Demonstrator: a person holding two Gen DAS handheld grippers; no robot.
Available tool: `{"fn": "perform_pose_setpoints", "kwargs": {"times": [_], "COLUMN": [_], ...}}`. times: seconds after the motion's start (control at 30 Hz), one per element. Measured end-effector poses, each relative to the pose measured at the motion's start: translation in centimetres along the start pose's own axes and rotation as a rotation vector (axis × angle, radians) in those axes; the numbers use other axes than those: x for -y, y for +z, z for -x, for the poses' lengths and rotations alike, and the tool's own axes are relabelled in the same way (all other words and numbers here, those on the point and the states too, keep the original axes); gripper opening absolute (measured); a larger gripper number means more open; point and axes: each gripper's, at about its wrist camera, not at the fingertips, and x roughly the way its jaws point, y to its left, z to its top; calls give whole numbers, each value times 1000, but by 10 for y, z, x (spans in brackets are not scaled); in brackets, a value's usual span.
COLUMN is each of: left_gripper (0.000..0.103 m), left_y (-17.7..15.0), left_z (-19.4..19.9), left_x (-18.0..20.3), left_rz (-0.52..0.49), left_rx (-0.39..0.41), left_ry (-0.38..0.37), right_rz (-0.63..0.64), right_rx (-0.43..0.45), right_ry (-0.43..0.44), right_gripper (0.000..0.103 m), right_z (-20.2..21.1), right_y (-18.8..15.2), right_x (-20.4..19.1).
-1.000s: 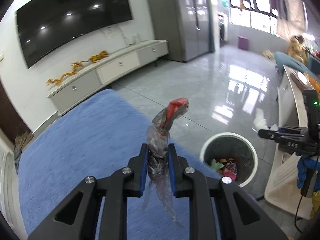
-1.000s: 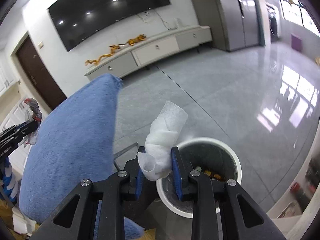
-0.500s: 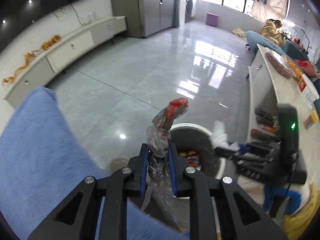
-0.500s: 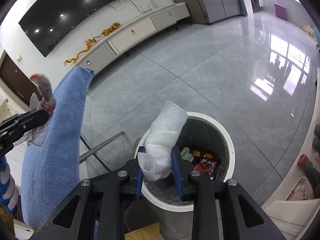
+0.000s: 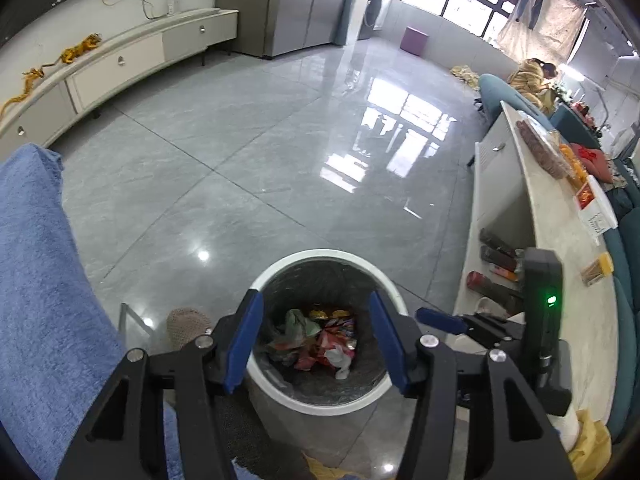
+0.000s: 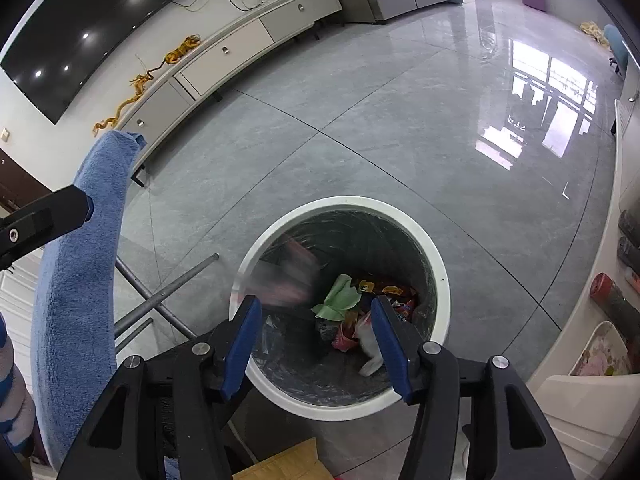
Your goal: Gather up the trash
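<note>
Two claws, left claw (image 5: 316, 344) and right claw (image 6: 318, 342), both spread apart above the trash bin (image 5: 280, 276).

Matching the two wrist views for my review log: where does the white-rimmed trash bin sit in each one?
Left wrist view: the trash bin is at bottom centre, framed between the open left tongs.
Right wrist view: the trash bin is at lower centre, just beyond the open right tongs.
Shared landmark: the blue towel fills the left side of each picture.
</note>
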Motion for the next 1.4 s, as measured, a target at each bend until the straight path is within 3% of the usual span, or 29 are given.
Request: {"fn": "perform_pose_setpoints", "kwargs": {"times": [0.4,0.53,0.8,0.97,1.4], "left_gripper": [54,64,66,73,75], "left_y": [-26,-41,-82,-116,-158], "left_z": [59,86,148,180,212], "left_x": [-18,-28,-61,-81,-112], "left_rz": [44,75,163,213,312], "left_rx": [112,167,275,332,406], "left_ry": [181,228,334,422,532], "right_rz": [83,155,268,328,435], "right_rx": [77,114,188,228,390], "right_ry": [-13,-19,-18,-15,-38], "right_gripper": [63,70,83,89,102], "right_z": [28,43,68,79,100], "right_y": [5,3,-10,-19,-40], "right_x": [-44,-73,-128,-161,-225]}}
